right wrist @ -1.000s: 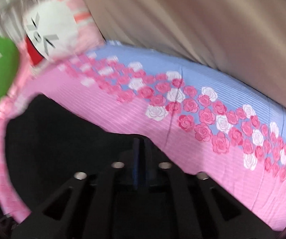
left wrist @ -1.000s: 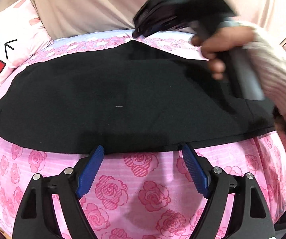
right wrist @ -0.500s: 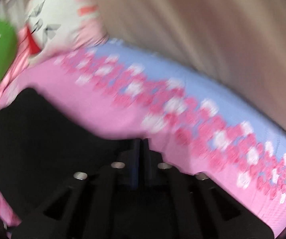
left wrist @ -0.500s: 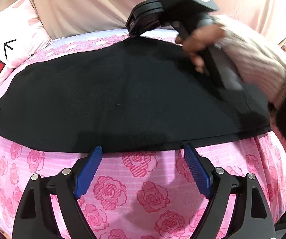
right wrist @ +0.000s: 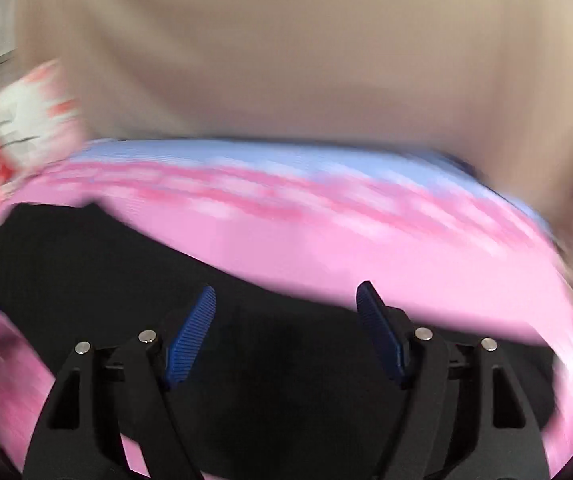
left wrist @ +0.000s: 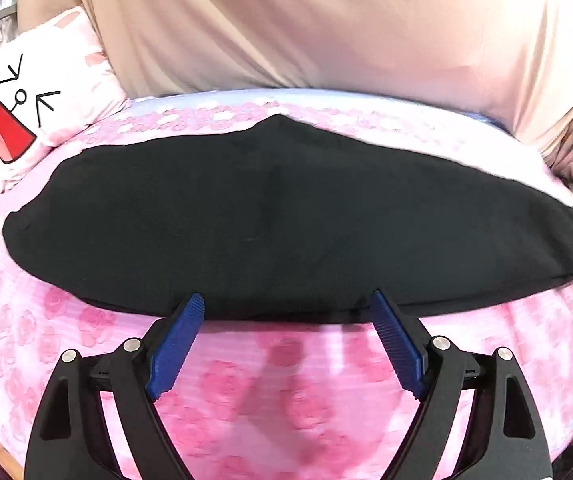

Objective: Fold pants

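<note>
The black pants [left wrist: 286, 220] lie flat across the pink rose-print bed sheet [left wrist: 286, 380], folded lengthwise into a long dark band. My left gripper [left wrist: 286, 308] is open and empty, its blue pads at the pants' near edge. My right gripper [right wrist: 286, 300] is open and empty, hovering over the black pants [right wrist: 126, 280] near their far edge; this view is motion-blurred.
A white and pink cartoon pillow [left wrist: 38, 96] lies at the far left, also blurred in the right wrist view [right wrist: 26, 116]. A beige curtain or fabric [left wrist: 326, 32] hangs behind the bed. A blue strip of sheet [right wrist: 286, 160] runs along the far side.
My right gripper was shut on the pants and has let go and opened. It has left the left wrist view. The pants' upper layer now lies flat.
</note>
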`<state>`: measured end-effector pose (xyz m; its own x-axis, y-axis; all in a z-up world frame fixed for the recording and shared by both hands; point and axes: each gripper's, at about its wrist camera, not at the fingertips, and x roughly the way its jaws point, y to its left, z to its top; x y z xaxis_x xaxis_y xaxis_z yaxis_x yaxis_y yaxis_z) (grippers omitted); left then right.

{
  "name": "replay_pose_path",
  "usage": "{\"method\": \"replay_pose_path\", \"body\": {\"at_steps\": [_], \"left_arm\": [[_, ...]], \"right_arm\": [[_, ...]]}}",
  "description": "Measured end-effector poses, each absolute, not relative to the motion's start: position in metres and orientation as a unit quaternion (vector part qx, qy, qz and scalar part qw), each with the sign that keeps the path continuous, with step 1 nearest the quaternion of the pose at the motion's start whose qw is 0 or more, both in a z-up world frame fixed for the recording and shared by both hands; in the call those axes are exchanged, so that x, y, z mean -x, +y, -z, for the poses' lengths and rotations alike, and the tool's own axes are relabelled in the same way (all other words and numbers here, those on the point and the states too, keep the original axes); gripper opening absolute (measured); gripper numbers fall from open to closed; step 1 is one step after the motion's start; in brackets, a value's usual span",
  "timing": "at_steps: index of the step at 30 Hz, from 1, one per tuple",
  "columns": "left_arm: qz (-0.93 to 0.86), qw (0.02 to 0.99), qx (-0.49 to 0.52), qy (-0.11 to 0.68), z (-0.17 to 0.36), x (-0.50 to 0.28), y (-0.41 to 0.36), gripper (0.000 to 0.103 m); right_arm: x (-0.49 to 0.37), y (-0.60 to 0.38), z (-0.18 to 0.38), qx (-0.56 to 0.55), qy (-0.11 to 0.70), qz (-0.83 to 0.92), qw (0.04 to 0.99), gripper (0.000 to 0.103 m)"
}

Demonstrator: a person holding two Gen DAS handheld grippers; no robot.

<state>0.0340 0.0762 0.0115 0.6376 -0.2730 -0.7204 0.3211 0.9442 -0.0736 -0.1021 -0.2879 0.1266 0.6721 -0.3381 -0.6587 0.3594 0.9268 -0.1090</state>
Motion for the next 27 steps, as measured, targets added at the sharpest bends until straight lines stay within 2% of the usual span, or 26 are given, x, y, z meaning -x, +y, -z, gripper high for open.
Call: {"method": "replay_pose_path", "body": {"at_steps": [4,10,12,13,16,19,21,23,25,27], "left_arm": [[0.203,0.899,-0.013,0.389,-0.024,-0.027,0.037,0.082],[0.214,0.891,-0.028,0.399,-0.014,-0.023,-0.032,0.082],[0.203,0.888,-0.044,0.411,-0.006,-0.027,-0.045,0.082],[0.197,0.889,-0.055,0.411,-0.006,-0.026,-0.049,0.082],[0.195,0.888,-0.059,0.413,-0.004,-0.028,-0.051,0.082],[0.198,0.886,-0.065,0.414,-0.001,-0.029,-0.052,0.083],[0.202,0.884,-0.073,0.415,0.0,-0.029,-0.053,0.085],[0.205,0.882,-0.074,0.418,0.002,-0.03,-0.054,0.086],[0.212,0.879,-0.065,0.422,0.003,-0.031,-0.052,0.087],[0.215,0.878,-0.057,0.424,0.003,-0.032,-0.051,0.087]], "right_arm": [[0.206,-0.406,-0.123,-0.113,0.347,0.301,0.881,0.071],[0.212,-0.476,-0.101,-0.211,0.359,0.246,0.875,0.071],[0.188,-0.471,-0.092,-0.2,0.384,0.21,0.877,0.031],[0.18,-0.463,-0.092,-0.184,0.394,0.204,0.877,0.007],[0.183,-0.439,-0.118,-0.1,0.362,0.245,0.894,0.006],[0.183,-0.45,-0.105,-0.103,0.38,0.252,0.884,0.008],[0.182,-0.453,-0.087,-0.104,0.409,0.253,0.871,0.019],[0.201,-0.45,-0.092,-0.126,0.384,0.274,0.873,0.048],[0.222,-0.451,-0.099,-0.183,0.351,0.264,0.88,0.07],[0.239,-0.459,-0.094,-0.27,0.336,0.235,0.871,0.072]]}}
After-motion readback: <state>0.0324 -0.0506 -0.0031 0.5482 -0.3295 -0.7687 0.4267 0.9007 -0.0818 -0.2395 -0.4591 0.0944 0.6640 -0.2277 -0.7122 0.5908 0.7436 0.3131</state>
